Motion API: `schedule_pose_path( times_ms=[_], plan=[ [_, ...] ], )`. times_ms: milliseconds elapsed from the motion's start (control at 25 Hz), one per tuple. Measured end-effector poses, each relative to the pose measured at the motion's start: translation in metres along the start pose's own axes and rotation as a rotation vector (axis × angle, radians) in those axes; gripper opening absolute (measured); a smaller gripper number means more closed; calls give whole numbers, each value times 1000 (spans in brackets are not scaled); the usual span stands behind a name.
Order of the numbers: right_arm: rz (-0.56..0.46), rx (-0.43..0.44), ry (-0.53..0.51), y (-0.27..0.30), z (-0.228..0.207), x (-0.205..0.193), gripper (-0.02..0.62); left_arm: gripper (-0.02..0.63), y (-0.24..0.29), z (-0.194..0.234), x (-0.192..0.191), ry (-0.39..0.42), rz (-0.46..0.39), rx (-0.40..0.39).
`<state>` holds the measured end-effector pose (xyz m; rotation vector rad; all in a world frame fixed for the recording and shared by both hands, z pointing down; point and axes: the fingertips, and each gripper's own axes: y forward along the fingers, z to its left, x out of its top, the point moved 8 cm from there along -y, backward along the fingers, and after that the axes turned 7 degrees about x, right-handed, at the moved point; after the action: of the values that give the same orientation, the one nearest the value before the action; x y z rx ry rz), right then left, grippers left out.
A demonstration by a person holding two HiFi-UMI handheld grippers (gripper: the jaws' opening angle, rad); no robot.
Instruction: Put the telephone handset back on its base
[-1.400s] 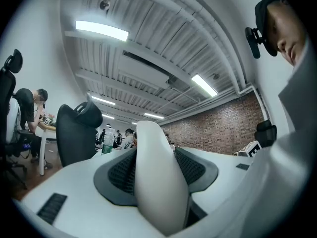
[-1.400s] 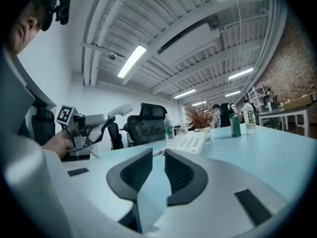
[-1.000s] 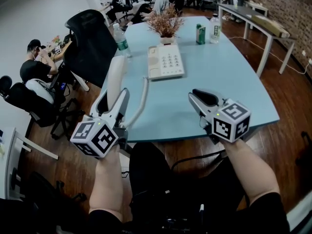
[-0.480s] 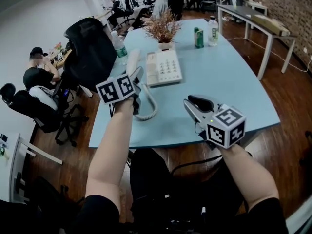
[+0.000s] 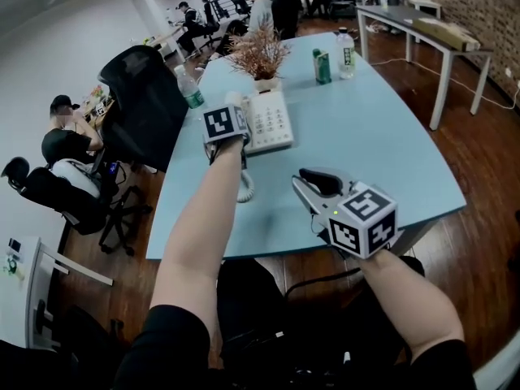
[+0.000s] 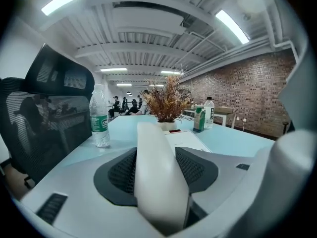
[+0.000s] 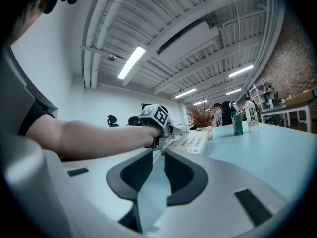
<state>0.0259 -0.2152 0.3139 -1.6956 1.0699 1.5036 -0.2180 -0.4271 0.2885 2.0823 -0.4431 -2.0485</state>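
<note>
My left gripper (image 5: 225, 124) is shut on the white telephone handset (image 6: 161, 192), which fills the gap between its dark pads in the left gripper view. In the head view it hovers at the left edge of the white phone base (image 5: 272, 120); the handset there is mostly hidden by the marker cube. The coiled cord (image 5: 244, 187) hangs down from it over the table. The base (image 6: 185, 140) lies just ahead of the jaws. My right gripper (image 5: 313, 187) rests low over the table's near side, shut, with nothing in it, pointing toward the base (image 7: 193, 142).
The pale blue table (image 5: 366, 153) carries a dried plant in a pot (image 5: 262, 59) behind the base, a water bottle (image 5: 188, 88) at the left edge, a green carton (image 5: 322, 66) and another bottle (image 5: 347, 53) further back. A black office chair (image 5: 138, 96) stands left.
My left gripper has carried the handset from the table's near left corner forward to the left side of the base, the cord trailing along. The right gripper has barely moved.
</note>
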Motion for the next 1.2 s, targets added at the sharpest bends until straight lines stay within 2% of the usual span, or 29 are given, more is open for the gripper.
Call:
schedule_pose_path(
  times_ms=[240,400,520,600,640,880,1000,1200],
  plan=[
    [-6,5,7,0,0,1,84,239,8,-11,0,-7,22,-9],
    [-7,7,11,0,0,1,84,239,7,-4,-12,12,104,59],
    [-8,8,14,1,-1,1,84,242,10,-8,-10,24,93,44],
    [-8,8,14,1,-1,1,84,252,8,-8,-11,38,112,61],
    [-8,8,13,0,-1,2,84,277,5,-8,-10,44,113,72],
    [-6,4,11,0,-1,2,84,295,-5,-4,5,23,48,42],
    [-4,2,9,0,-2,2,84,295,-8,-6,12,2,-15,-24],
    [-1,1,12,1,-3,1,84,295,-16,2,7,-13,-24,-50]
  ],
)
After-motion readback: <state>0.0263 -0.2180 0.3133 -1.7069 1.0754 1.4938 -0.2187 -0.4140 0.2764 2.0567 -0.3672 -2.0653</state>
